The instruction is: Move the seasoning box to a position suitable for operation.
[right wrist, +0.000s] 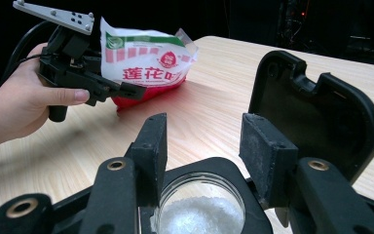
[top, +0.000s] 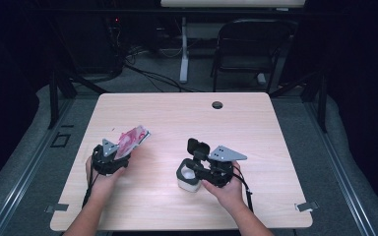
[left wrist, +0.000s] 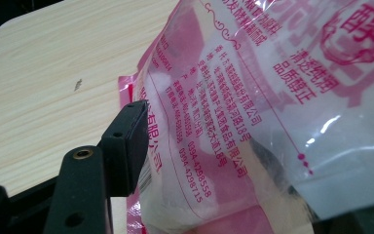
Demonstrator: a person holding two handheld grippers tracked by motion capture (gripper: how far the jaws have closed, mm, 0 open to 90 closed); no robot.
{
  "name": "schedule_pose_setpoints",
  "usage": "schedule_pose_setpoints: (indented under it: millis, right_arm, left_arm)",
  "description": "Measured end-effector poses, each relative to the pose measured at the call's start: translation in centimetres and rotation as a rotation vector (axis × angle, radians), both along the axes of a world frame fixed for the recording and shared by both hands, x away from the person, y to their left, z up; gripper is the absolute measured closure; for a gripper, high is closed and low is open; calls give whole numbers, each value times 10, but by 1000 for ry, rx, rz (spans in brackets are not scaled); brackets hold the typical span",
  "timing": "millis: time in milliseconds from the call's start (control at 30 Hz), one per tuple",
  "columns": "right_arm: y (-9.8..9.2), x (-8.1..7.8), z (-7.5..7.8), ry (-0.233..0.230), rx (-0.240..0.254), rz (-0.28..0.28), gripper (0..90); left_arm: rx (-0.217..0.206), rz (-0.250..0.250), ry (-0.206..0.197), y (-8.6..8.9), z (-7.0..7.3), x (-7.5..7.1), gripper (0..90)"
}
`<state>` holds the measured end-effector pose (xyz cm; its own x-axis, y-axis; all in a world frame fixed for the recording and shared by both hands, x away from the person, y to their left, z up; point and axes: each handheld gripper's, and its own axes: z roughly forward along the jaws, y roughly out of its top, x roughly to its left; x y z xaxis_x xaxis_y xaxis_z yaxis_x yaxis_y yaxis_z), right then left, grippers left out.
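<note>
A pink-and-white printed bag (top: 133, 138) is seen at the left centre of the high view, held up off the bench (top: 256, 128) and tilted, its long axis running from lower left to upper right of that frame. In the right gripper view the same bag (right wrist: 146, 66) is seen at the upper left, its lower red edge close to or touching the bench. It is clamped by the left hand-held gripper (top: 109, 158), whose jaws are closed on the bag's lower left end; in the left gripper view one black jaw is pressed against the film and the other is hidden behind the bag (left wrist: 272, 107).

To the right of the bag, near the centre of the high view, a small white container (top: 188, 178) stands on the bench with its black hinged lid (top: 198, 147) thrown back. White granules (right wrist: 199, 214) are seen inside it in the right gripper view. The right hand-held gripper (top: 204, 164) is placed over the container's black rim; its jaws stand apart, and whether anything is gripped between them cannot be told.

The coming move is judged to be a pour, so the bag's upper right end would have to be carried rightward and slightly down the frame to the container's mouth. The left hand is the nearer to the bag, the right to the container.
</note>
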<state>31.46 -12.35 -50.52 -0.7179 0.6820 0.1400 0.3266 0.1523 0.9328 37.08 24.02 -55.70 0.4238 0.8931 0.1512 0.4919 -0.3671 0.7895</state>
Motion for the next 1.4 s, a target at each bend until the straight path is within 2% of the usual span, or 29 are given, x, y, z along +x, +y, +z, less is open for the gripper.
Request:
schedule_pose_setpoints:
  millis: [167,333,433,567,733,900,1033,1167,1367,1400]
  right_arm:
    - [0,0,0,-2,1,0,532]
    - [-1,0,1,-2,1,-2,532]
    - [-1,0,1,-2,5,-5,532]
    - [-3,1,2,-7,13,-8,532]
    - [-6,1,3,4,36,-14,532]
    - [-5,2,2,8,33,-12,532]
    - [-3,1,2,2,37,-8,532]
    - [-4,2,4,5,36,-12,532]
    - [-8,2,3,9,35,-19,532]
    - [-8,2,4,8,38,-23,532]
  left_arm:
    - [-8,-36,1,-7,3,-2,394]
    - [1,-71,13,-13,7,-4,394]
    - [14,-58,57,-15,13,-5,401]
    - [-10,-75,79,-15,23,-7,413]
    - [-39,-100,62,-19,29,-11,414]
    - [-11,-128,51,-27,28,-15,414]
    - [4,-142,57,-31,27,-15,415]
    - [-3,-156,64,-35,26,-14,416]
    - [15,-175,62,-41,26,-16,417]
    - [6,-176,60,-42,26,-16,418]
